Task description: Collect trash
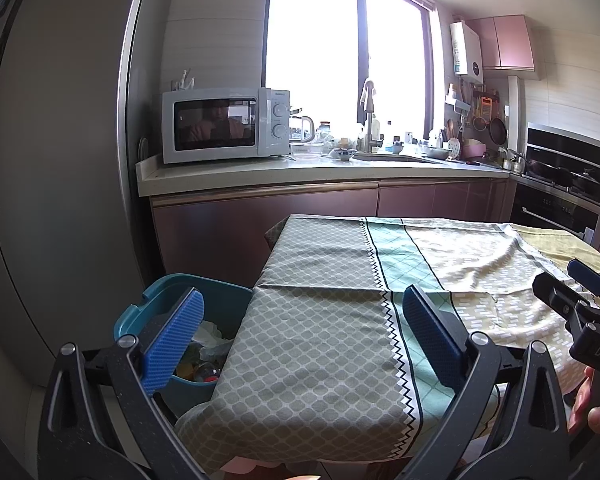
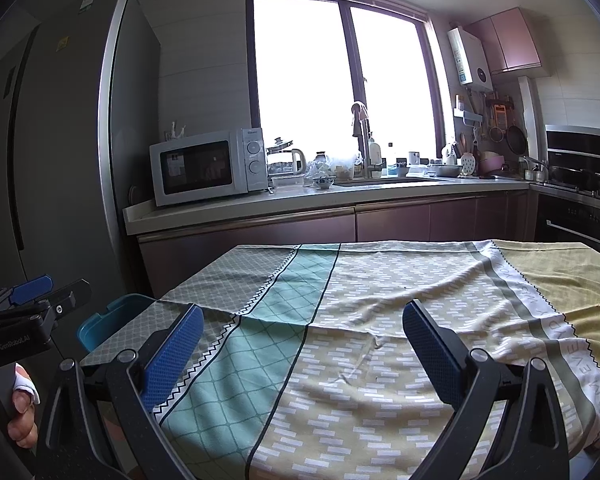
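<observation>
A teal bin stands on the floor at the table's left edge and holds crumpled white paper and other trash. Its rim also shows in the right wrist view. My left gripper is open and empty, over the table's near left corner, with its left finger above the bin. My right gripper is open and empty above the patterned tablecloth. The right gripper shows at the right edge of the left wrist view. The left gripper shows at the left edge of the right wrist view.
The tablecloth covers the table. A tall grey fridge stands at the left. Behind the table runs a counter with a microwave, a sink, a faucet and dishes. An oven and stove are at the right.
</observation>
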A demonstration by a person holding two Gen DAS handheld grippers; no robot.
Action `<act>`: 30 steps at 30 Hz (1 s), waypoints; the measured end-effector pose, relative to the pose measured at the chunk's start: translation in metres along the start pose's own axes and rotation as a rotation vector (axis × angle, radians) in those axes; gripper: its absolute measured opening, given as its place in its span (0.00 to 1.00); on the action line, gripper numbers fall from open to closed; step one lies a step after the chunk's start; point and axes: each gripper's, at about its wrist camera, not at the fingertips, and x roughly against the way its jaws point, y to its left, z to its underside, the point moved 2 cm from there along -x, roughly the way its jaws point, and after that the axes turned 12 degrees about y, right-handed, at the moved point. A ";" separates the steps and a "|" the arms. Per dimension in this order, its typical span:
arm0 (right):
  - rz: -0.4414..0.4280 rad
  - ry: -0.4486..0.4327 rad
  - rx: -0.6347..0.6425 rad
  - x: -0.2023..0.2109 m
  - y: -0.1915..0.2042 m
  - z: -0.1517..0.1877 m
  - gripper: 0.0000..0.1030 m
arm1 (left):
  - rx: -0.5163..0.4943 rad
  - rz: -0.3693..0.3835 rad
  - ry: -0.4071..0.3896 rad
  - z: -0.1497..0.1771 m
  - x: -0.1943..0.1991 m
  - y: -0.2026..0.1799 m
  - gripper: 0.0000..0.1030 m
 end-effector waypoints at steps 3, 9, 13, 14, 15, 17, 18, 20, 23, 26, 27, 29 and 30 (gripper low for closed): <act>0.001 0.001 0.000 0.000 0.000 0.000 0.94 | -0.001 0.000 0.002 0.000 0.000 0.000 0.95; 0.000 0.002 -0.002 0.000 0.000 0.000 0.94 | 0.000 0.000 0.002 -0.001 0.000 0.001 0.95; 0.002 0.001 0.000 0.000 0.000 0.000 0.94 | -0.002 0.000 0.004 0.000 -0.001 0.000 0.95; 0.002 0.000 -0.001 0.000 0.000 0.000 0.94 | -0.001 0.001 0.003 -0.001 0.000 0.000 0.95; 0.001 0.002 -0.002 0.000 0.000 0.000 0.94 | -0.002 0.001 0.003 0.001 0.000 -0.002 0.95; 0.002 0.002 -0.002 0.000 0.000 0.001 0.94 | -0.002 0.000 0.005 0.000 -0.001 -0.001 0.95; 0.002 0.002 -0.003 0.001 0.000 0.001 0.94 | -0.002 0.001 0.006 0.001 -0.003 -0.002 0.95; 0.002 0.002 -0.003 0.000 -0.001 0.001 0.94 | -0.003 0.000 0.007 0.002 -0.004 -0.003 0.95; 0.001 0.003 -0.002 0.000 -0.001 0.001 0.94 | -0.003 0.002 0.008 0.002 -0.004 -0.003 0.95; 0.002 0.003 -0.002 0.000 -0.001 0.001 0.94 | -0.006 0.003 0.010 0.003 -0.007 -0.005 0.95; 0.002 0.003 -0.002 0.000 -0.001 0.001 0.94 | -0.008 0.003 0.011 0.004 -0.007 -0.007 0.95; 0.003 0.004 -0.002 0.000 -0.001 0.001 0.94 | -0.009 0.003 0.012 0.005 -0.008 -0.007 0.95; 0.003 0.004 -0.001 0.000 -0.001 0.001 0.94 | -0.009 0.004 0.012 0.006 -0.008 -0.008 0.95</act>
